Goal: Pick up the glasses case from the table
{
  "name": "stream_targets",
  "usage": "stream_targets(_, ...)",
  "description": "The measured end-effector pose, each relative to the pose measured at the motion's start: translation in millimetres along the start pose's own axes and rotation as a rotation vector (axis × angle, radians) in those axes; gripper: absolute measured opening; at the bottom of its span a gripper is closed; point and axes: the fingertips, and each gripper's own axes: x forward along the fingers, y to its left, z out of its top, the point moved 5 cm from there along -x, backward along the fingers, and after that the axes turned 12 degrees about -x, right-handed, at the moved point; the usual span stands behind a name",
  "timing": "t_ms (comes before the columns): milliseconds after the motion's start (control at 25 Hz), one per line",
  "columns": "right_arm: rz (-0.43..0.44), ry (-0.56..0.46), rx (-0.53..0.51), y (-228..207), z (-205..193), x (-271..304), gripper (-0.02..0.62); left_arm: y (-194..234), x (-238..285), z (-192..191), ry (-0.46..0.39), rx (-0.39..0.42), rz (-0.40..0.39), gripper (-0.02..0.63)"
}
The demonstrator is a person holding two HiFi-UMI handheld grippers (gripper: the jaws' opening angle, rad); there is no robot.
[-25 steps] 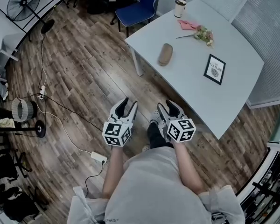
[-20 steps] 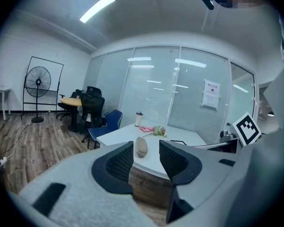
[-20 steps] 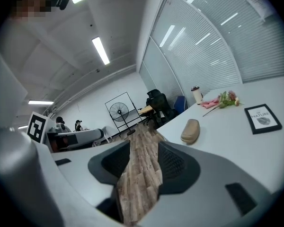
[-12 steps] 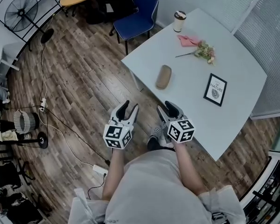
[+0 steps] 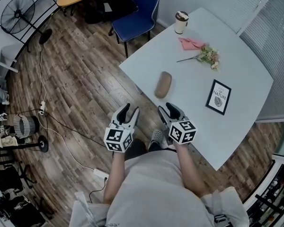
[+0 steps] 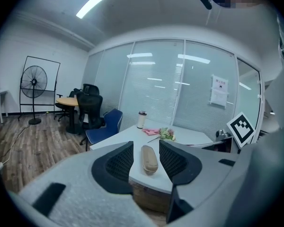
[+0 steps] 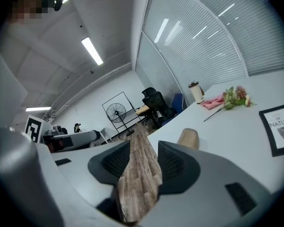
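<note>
Glasses case (image 5: 163, 84), a tan oblong with rounded ends, lies flat on the table (image 5: 199, 126), close to the table's long edge that faces the person. One end points toward that edge and the other toward the table's middle. Nothing touches it, and bare white tabletop surrounds it on all sides.

Left gripper (image 5: 131, 109) hangs just off that same table edge, above the wooden floor (image 5: 85, 79). Its jaws stand moderately apart and hold nothing. In the left gripper view the case shows in the gap between them, but it sits farther off on the table, well clear of both pads.

Right gripper (image 5: 167, 109) is at the table edge beside the left one, short of the case. Its jaws are likewise parted about halfway and empty. The right gripper view shows only floor planks between them, with the case peeking past the tip of the jaw nearer the table.

On the table's far corner stands a lidded cup (image 5: 181, 21). A pink napkin (image 5: 191, 43) and a sprig of flowers (image 5: 208, 56) lie just inward of it. A framed print (image 5: 218, 97) lies toward the table's right side, well apart from the case. A blue chair (image 5: 135, 13) stands beyond the table's far-left edge.
</note>
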Motion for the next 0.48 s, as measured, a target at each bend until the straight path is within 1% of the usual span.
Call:
stream_targets(160, -0.014, -0.003, 0.01, -12.6, -3.4, 0.9, 0.181, 0.1, 12.9, -3.5, 0.007, -0.003, -0.008, 0.158)
stream_targets(480, -0.072, -0.009, 0.033, -32.1, -0.7, 7.0, 0.181, 3.9, 37.2, 2.2, 0.029, 0.011, -0.056, 0.158)
